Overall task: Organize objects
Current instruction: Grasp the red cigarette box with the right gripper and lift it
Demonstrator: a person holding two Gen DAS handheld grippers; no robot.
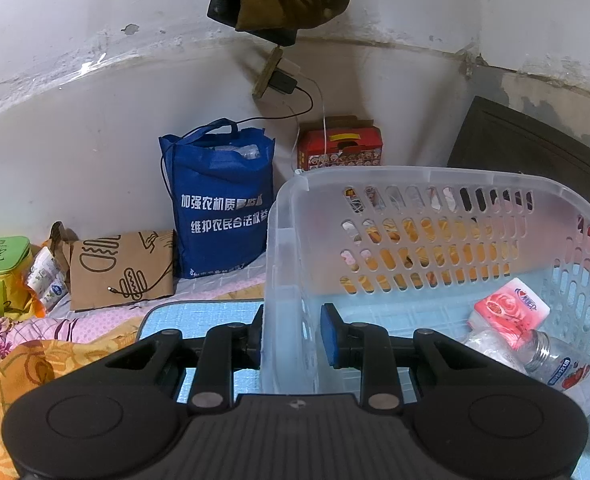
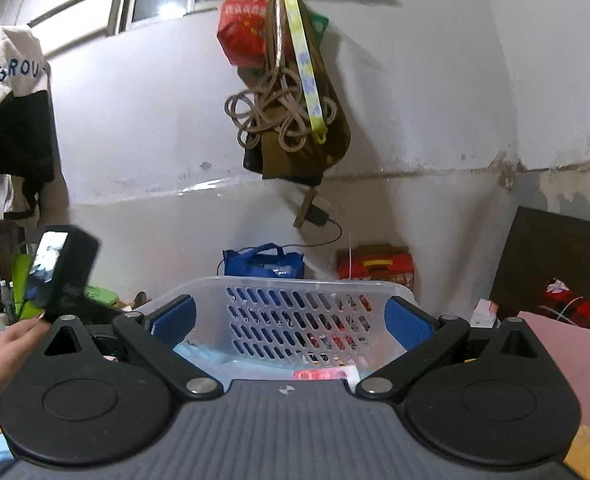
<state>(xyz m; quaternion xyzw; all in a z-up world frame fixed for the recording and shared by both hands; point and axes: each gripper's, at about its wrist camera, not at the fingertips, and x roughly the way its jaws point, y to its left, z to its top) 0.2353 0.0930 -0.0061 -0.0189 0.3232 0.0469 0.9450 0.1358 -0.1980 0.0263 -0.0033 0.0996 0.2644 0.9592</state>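
Two items are seen lying in the translucent, perforated plastic basket (image 1: 395,184) on the bed: a pink tissue pack (image 1: 509,308) and a clear bottle (image 1: 555,364). Its near wall is clamped by the left gripper (image 1: 291,336); the right gripper (image 2: 291,320) is held with jaws spread wide, nothing grasped

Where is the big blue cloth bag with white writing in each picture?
Left wrist view: the blue cloth bag stands left of centre against the wall, beside the clear plastic basket.
Right wrist view: only the bag's top shows, centre, behind the basket.
Shared landmark: the red box right of the bag.
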